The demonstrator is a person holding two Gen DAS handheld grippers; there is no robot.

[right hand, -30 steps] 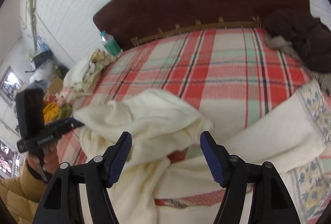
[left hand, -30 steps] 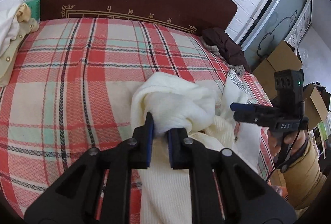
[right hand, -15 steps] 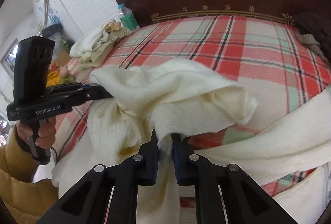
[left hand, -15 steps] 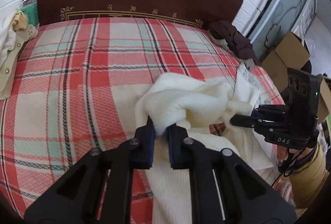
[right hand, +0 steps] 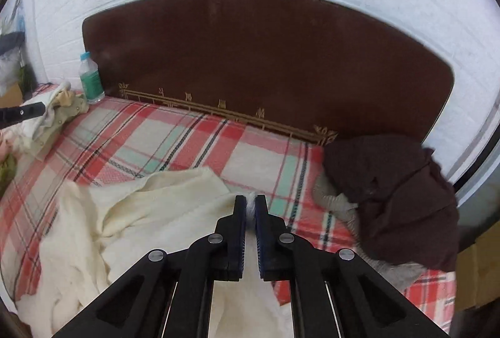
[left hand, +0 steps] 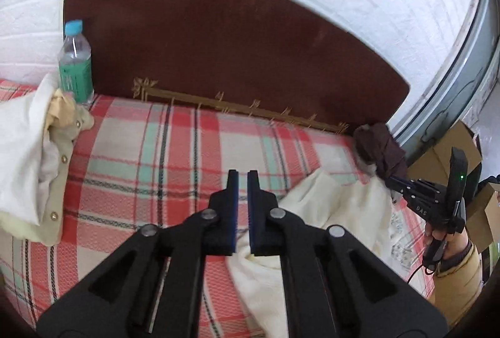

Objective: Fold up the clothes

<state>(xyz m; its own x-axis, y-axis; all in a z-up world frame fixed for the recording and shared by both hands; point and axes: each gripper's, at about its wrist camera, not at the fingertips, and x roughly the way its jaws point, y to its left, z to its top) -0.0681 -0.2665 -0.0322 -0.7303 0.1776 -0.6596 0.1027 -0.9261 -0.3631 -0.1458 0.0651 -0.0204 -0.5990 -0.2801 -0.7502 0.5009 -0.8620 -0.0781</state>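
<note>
Since half a second ago both grippers are being lifted and swung up toward the headboard (left hand: 237,50), so the cream knit sweater (right hand: 150,213) is being stretched out instead of bunched between them. It's lying rumpled on the near part of the plaid bedspread (left hand: 175,156), with one edge being held up by the right gripper (right hand: 250,206): a tuft of white fabric is being pinched between its narrowly closed blue pads (right hand: 240,231), probably so the garment can be pulled flat before any fold gets made. The left gripper (left hand: 242,181) is being held above the bedspread with its jaws nearly together, and no cloth is showing in the gap at the tips; whether a bit of sweater is being caught lower down, where fabric passes behind the fingers, can't be told. Plenty is being cut off too: the sweater's near end is running under both tools and out of the picture, so its sleeves and hem aren't being made out. A dark brown garment (right hand: 393,194) is being left heaped at the right by the headboard, and a water bottle (left hand: 76,63) next to a pale buttoned shirt (left hand: 59,181) on the left.
</note>
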